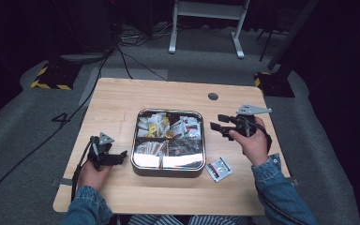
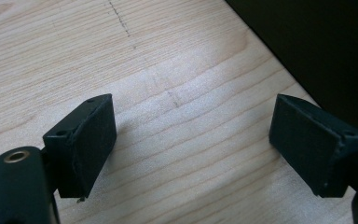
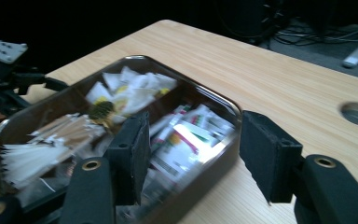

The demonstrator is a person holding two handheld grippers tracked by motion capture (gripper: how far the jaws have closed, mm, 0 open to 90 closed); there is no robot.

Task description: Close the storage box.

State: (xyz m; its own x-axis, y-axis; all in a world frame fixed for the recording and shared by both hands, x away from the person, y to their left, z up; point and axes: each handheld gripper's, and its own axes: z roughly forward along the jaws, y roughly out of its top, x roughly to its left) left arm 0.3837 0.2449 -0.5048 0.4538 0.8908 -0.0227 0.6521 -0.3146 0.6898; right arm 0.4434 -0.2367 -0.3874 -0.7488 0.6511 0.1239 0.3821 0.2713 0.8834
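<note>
Pale wood-grain table (image 1: 117, 101), shiny silver tray (image 1: 168, 169) of white, yellow and red-printed sachets (image 1: 191, 125), one red-and-white sachet (image 1: 219, 169) near the table's front edge, black grippers, left gripper (image 1: 123, 157) and right gripper (image 1: 217, 123), blue denim sleeves (image 1: 281, 194).

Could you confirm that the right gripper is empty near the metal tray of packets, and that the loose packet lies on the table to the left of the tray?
Not quite: the loose packet lies on the table to the right of the metal tray, by its near corner, as the high view shows. The rest holds: the right gripper is empty near the tray.
</note>
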